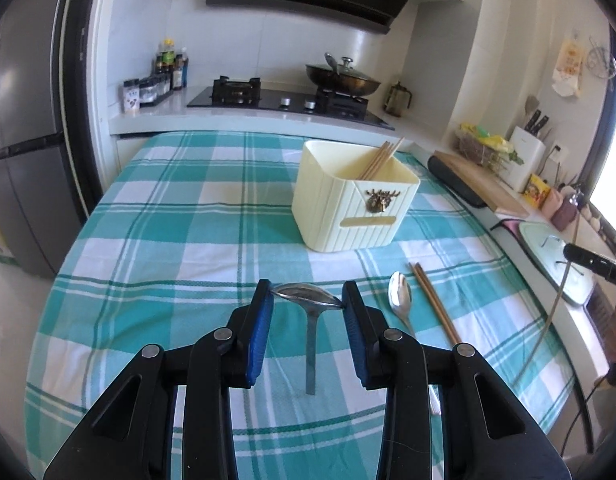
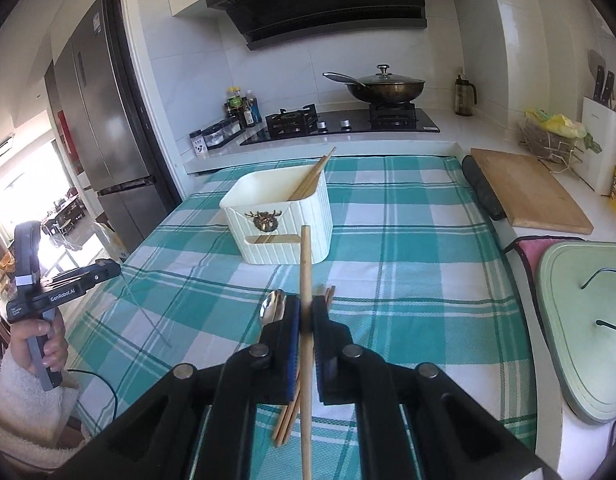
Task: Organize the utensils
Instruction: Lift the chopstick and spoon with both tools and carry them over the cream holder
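Checked teal cloth (image 1: 180, 208) covers the table; "GenRobot.AI" is printed on the left gripper (image 1: 308, 300), clamping a spoon bowl (image 1: 306, 294). Right gripper (image 2: 307, 312) pinches one chopstick (image 2: 306, 264). Cream holder (image 1: 348, 200) with chopsticks stands toward the far edge.
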A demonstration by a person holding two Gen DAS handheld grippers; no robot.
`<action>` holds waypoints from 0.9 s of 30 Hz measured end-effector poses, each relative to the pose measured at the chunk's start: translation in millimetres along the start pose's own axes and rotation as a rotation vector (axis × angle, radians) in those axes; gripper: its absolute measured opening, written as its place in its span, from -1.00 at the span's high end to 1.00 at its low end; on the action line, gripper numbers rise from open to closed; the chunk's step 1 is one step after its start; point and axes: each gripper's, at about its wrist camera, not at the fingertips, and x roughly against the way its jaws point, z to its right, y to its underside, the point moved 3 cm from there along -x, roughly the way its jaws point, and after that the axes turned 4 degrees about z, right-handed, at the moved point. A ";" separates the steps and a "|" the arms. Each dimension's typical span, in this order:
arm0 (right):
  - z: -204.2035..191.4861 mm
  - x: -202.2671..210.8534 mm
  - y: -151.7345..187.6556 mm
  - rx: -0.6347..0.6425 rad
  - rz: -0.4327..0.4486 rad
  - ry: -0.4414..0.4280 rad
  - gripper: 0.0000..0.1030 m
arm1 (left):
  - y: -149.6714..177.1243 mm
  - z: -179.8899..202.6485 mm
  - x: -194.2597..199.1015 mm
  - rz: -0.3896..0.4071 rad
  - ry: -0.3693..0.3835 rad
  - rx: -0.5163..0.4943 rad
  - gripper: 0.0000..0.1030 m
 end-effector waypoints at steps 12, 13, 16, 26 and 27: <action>-14.8 17.1 -19.6 0.048 0.089 0.013 0.87 | -21.8 5.6 10.8 0.014 0.036 -0.011 0.32; -16.0 15.9 -23.9 0.056 0.093 0.013 0.87 | -25.8 6.0 11.3 0.013 0.041 -0.013 0.32; -17.9 9.0 -38.3 0.085 0.100 0.022 0.87 | -44.1 7.3 13.4 0.018 0.064 -0.010 0.32; -31.1 -7.0 -124.8 0.209 0.215 0.061 0.87 | -154.2 26.2 22.0 0.171 0.114 -0.019 0.32; -34.0 -8.3 -135.3 0.225 0.236 0.071 0.87 | -167.4 28.8 19.1 0.191 0.116 -0.013 0.32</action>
